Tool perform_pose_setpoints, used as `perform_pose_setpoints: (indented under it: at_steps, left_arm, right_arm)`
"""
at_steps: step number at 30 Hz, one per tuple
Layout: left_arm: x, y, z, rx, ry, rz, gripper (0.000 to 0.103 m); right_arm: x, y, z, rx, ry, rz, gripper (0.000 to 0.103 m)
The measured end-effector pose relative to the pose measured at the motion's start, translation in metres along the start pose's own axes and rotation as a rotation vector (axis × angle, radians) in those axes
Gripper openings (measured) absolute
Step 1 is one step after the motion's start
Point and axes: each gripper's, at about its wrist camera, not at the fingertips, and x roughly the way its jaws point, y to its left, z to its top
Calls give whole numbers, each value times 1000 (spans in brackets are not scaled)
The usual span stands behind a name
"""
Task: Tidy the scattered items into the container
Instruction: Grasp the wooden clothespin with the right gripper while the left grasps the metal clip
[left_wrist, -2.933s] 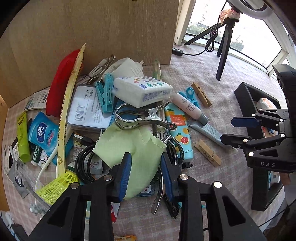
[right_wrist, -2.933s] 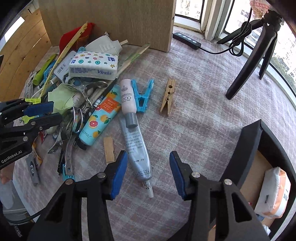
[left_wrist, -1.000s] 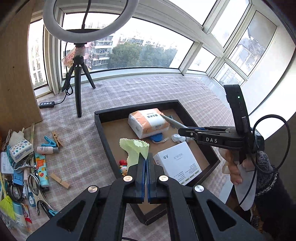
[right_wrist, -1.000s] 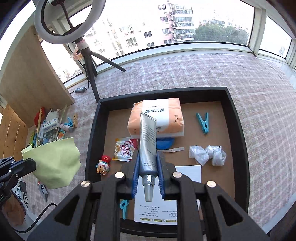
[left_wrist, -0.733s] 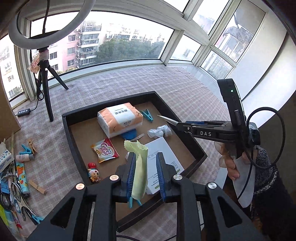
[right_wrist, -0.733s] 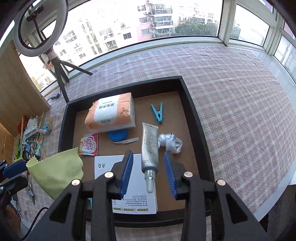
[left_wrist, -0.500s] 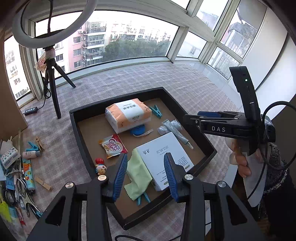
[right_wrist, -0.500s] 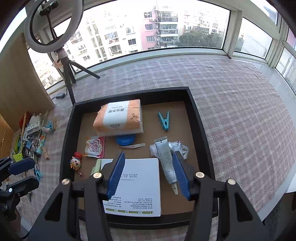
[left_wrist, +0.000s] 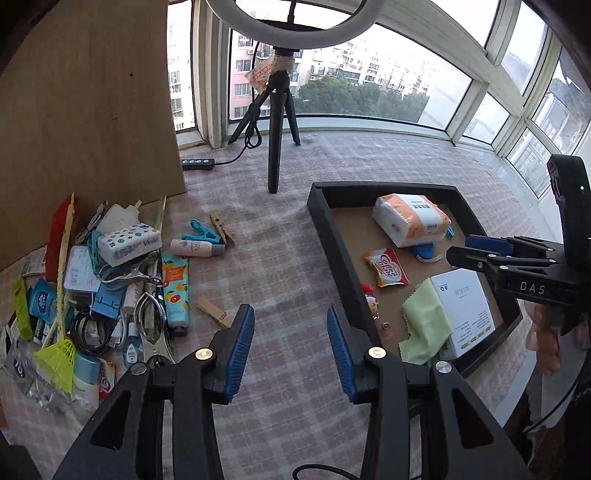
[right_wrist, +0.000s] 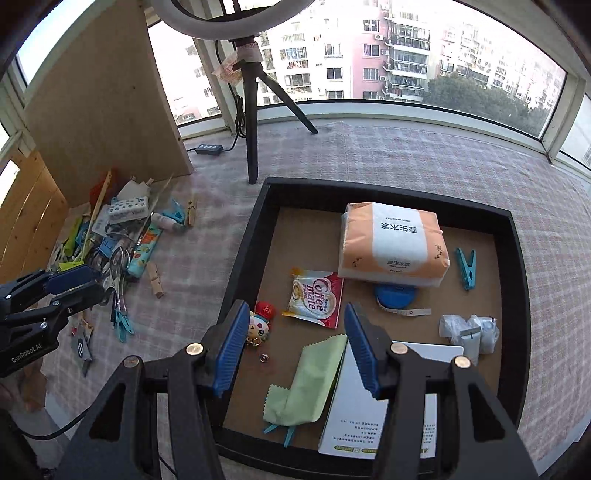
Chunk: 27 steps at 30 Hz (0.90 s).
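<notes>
- Presently, the left tool (left_wrist: 290, 345) is released, jaws apart and nothing between them, over bare checked cloth on the surface (left_wrist: 280, 258), between the clutter and the container.
- Right tool (right_wrist: 293, 343) is likewise released and empty, above the near left part of the black container (right_wrist: 242, 258).
- Container contents: green cloth (right_wrist: 314, 380) lying crumpled against the left edge of a white box (right_wrist: 369, 406); orange tissue pack (right_wrist: 393, 243) towards the far side; Coffee mate sachet (right_wrist: 316, 297) just left of it; a small doll figure (right_wrist: 260, 321) by the left wall; blue clothespin (right_wrist: 466, 267) by the right wall; a crumpled clear wrapper (right_wrist: 469, 330) near the box's far right corner.
- Whether the tube lies in the container cannot be told.
- Scattered items remaining on the surface, well apart from the container: a floral tissue packet (left_wrist: 129, 243), orange-print tube (left_wrist: 175, 291), two wooden clothespins (left_wrist: 214, 312), a metal clamp (left_wrist: 129, 273), a pink bottle (left_wrist: 195, 247) and a blue clip (left_wrist: 201, 230).
- A tripod (left_wrist: 275, 122) stands beyond the container.
</notes>
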Motion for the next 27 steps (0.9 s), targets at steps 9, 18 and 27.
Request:
perform_pose_setpoints:
  at_steps: [9,18,27]
  left_arm:
    - [32,105,-27,-215,38,121,40]
    - [53,112,-30,-189,81,118,45]
    - [79,110,-21,-148,111,160,46]
  right_arm:
    - [60,102,13,-170,64,100,52]
    - [127,172,12,-316,182,113,36]
    - [155,184,17,-350,210,121,36]
